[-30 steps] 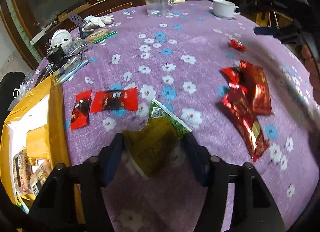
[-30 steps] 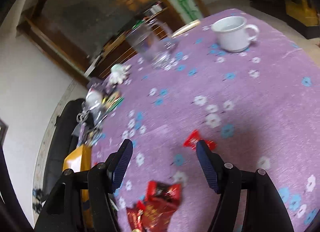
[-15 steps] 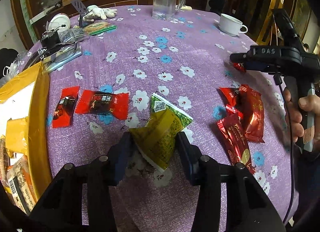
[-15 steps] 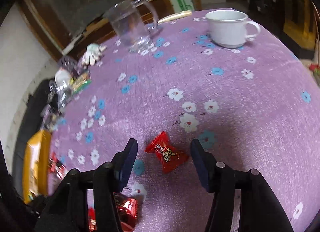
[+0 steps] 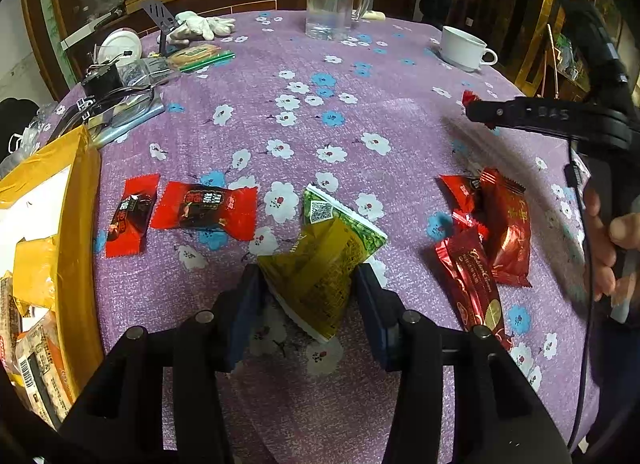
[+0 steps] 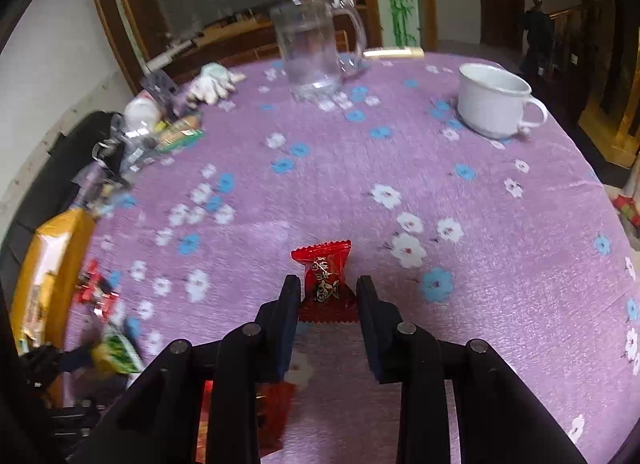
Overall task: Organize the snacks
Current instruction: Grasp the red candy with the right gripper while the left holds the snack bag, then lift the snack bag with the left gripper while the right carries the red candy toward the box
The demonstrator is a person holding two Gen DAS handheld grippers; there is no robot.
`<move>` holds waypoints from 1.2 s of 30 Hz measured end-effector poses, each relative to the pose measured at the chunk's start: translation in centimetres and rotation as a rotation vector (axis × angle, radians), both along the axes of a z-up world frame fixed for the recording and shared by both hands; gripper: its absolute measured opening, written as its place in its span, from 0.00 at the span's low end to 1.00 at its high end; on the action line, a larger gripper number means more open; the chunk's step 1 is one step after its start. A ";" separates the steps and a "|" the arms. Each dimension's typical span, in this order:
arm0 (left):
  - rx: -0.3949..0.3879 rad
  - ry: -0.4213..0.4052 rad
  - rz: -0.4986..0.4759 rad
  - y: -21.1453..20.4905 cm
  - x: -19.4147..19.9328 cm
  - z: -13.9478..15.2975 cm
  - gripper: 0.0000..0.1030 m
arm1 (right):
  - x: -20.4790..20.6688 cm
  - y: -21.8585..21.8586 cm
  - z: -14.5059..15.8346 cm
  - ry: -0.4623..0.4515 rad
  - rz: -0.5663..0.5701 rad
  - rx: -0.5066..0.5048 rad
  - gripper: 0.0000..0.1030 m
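Candy (image 6: 326,270) in one red wrapper lies between the closing jaws of the right hand-held gripper (image 6: 328,290), at twelve o'clock from its wrist, while the left hand-held gripper (image 5: 308,284) clamps one yellow-green packet (image 5: 324,260) above the tabletop (image 5: 360,103), with two red snacks (image 5: 204,209) at ten o'clock.

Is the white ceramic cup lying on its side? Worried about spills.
No, the white ceramic cup stands upright on the purple flowered tablecloth.

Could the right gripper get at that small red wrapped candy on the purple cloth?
Probably yes: the small red wrapped candy already lies between the right gripper fingers, which are closing, with nothing in the way.
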State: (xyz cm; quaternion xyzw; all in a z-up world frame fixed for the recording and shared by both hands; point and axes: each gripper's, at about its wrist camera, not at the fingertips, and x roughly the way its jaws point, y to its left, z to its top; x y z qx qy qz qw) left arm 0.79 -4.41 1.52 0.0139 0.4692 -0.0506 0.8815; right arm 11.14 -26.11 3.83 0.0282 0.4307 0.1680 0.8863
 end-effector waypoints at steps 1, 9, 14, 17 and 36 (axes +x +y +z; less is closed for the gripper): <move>0.001 0.002 0.002 0.0 0.1 0.0 0.45 | -0.2 0.2 0.2 -0.002 0.012 0.015 0.29; 0.035 -0.014 0.011 -0.6 0.9 -0.2 0.46 | -1.7 2.8 0.8 0.003 0.103 0.068 0.29; -0.023 -0.064 0.050 0.4 0.5 0.3 0.38 | -2.8 4.0 1.2 -0.009 0.145 0.086 0.29; -0.061 -0.089 0.080 1.1 0.3 0.5 0.24 | -3.4 4.8 1.2 -0.016 0.174 0.093 0.29; 0.068 -0.076 -0.049 0.0 0.4 3.0 0.58 | -3.8 5.6 0.7 -0.002 0.200 0.087 0.29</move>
